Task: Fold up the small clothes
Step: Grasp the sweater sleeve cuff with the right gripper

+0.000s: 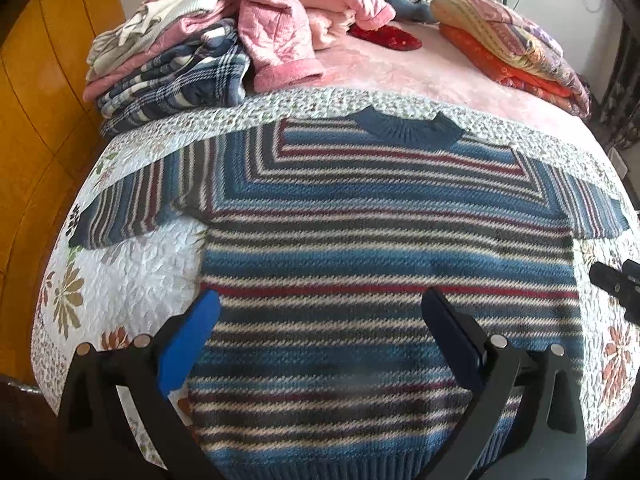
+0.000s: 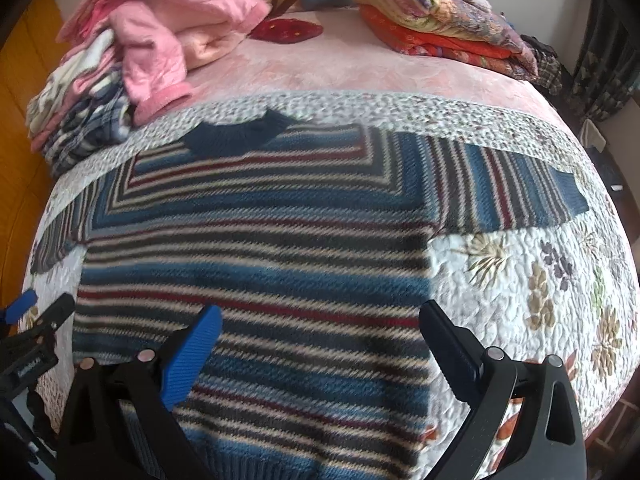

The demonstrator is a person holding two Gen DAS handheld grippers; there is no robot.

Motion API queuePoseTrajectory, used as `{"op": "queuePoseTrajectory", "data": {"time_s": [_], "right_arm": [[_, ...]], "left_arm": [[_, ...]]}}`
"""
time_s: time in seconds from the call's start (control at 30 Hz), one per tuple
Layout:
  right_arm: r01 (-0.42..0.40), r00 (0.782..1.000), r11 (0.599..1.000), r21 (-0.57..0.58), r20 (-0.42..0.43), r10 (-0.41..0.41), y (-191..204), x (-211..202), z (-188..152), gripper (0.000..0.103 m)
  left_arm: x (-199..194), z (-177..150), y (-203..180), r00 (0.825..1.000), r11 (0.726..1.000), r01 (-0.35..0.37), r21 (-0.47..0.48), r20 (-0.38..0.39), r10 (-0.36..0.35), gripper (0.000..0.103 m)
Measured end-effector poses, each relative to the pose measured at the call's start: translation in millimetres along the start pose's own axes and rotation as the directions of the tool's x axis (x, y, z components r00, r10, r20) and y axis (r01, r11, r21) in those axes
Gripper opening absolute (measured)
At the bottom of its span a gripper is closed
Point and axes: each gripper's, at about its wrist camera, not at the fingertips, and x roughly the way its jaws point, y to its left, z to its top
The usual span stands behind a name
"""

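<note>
Where the left wrist view opens, we see a striped sweater lying flat, sleeves spread, on a white floral quilt over a pink blanket. Our left gripper hovers above the sweater's lower body, fingers wide and empty. Behind, a stack of folded clothes sits left, folded bedding right, and a wooden floor shows beyond the bed's edge.

From the right wrist view, our right gripper hangs with fingers wide above the sweater, one finger over the quilt. Dark curtains stand at far right.
</note>
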Motion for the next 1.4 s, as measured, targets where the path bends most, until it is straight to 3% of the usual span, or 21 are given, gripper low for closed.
{"op": "queuePoseTrajectory", "data": {"time_s": [0.13,0.27,0.37,0.57,0.8,1.07,1.2,1.37,1.4], "right_arm": [[0.037,0.999,0.997,0.069,-0.019,-0.036,-37.1,10.0,27.9,0.099],[0.078,0.997,0.986,0.149,-0.036,-0.073,-91.2,27.8,60.0,0.099],[0.129,0.991,0.974,0.185,-0.057,-0.12,-147.6,49.8,83.2,0.099],[0.203,0.977,0.929,0.31,-0.134,-0.169,-258.0,96.4,100.5,0.099],[0.161,0.977,0.818,0.552,-0.204,-0.055,-371.5,137.3,85.9,0.093],[0.123,0.986,0.75,0.65,-0.166,-0.018,-431.3,151.5,75.0,0.086],[0.097,0.99,0.739,0.666,-0.139,-0.006,-449.0,159.4,75.8,0.085],[0.11,0.992,0.787,0.607,-0.122,-0.045,-454.5,169.8,91.2,0.054],[0.093,0.994,0.794,0.601,-0.105,-0.037,-453.0,169.2,92.1,0.04]], "left_arm": [[14.3,19.6,-9.2,1.0,1.0,0.004,-0.01,-0.015,-0.004,0.1],[24.3,36.3,-13.5,0.999,0.996,0.036,-0.086,-0.013,-0.037,0.1],[31.3,44.6,-24.5,0.999,0.997,0.031,-0.074,0.011,-0.03,0.1],[58.0,54.8,-38.7,0.999,0.995,0.045,-0.087,-0.027,-0.047,0.1],[74.1,60.7,-33.9,0.999,0.995,0.043,-0.087,-0.019,-0.045,0.1],[85.3,77.9,-26.3,0.999,0.993,0.033,-0.115,0.0,-0.033,0.1],[96.3,81.4,-22.8,0.999,0.991,0.025,-0.134,-0.02,-0.028,0.1],[107.5,77.9,-25.7,0.999,0.993,0.015,-0.117,-0.048,-0.021,0.1],[109.0,77.1,-26.2,0.999,0.994,0.013,-0.112,-0.051,-0.019,0.1]]}}
